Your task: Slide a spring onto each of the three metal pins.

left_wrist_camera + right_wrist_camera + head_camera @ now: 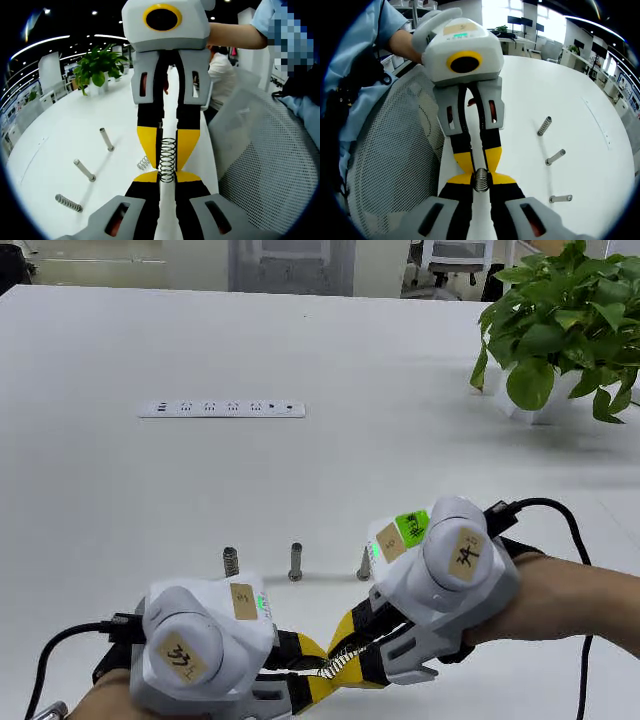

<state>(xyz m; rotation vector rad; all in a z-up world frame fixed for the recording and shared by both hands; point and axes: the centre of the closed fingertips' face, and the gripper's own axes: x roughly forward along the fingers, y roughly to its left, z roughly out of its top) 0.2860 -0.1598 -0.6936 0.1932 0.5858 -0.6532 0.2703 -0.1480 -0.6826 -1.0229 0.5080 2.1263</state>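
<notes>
**Spring handover, tongs tip to tip**

Left tongs (168, 178) and right tongs (481, 179) are both pinched narrow on one spring (167, 155), just above the tabletop's (300, 480) near edge. Best bet: one pair lets go, the other grips one end only. Keep the bore clear and line it up over a bare pin (295, 562). Leftmost pin (230, 562) already wears a spring. Spare spring (144, 162) lies loose by the near edge. The tabletop is white, with a power strip (221, 409) mid and a plant (560, 330) at the far right corner. Open office beyond.

My left tongs (167, 179) and right tongs (480, 181) match: rounded white housings, black jaws tipped in yellow, grey guards at the jaw roots. Each housing carries a tan handwritten label (467, 552), and the right one adds a green sticker (412, 525). Black cables (560, 515) leave the rear ends. My sleeve (387, 22) is light blue.
</notes>
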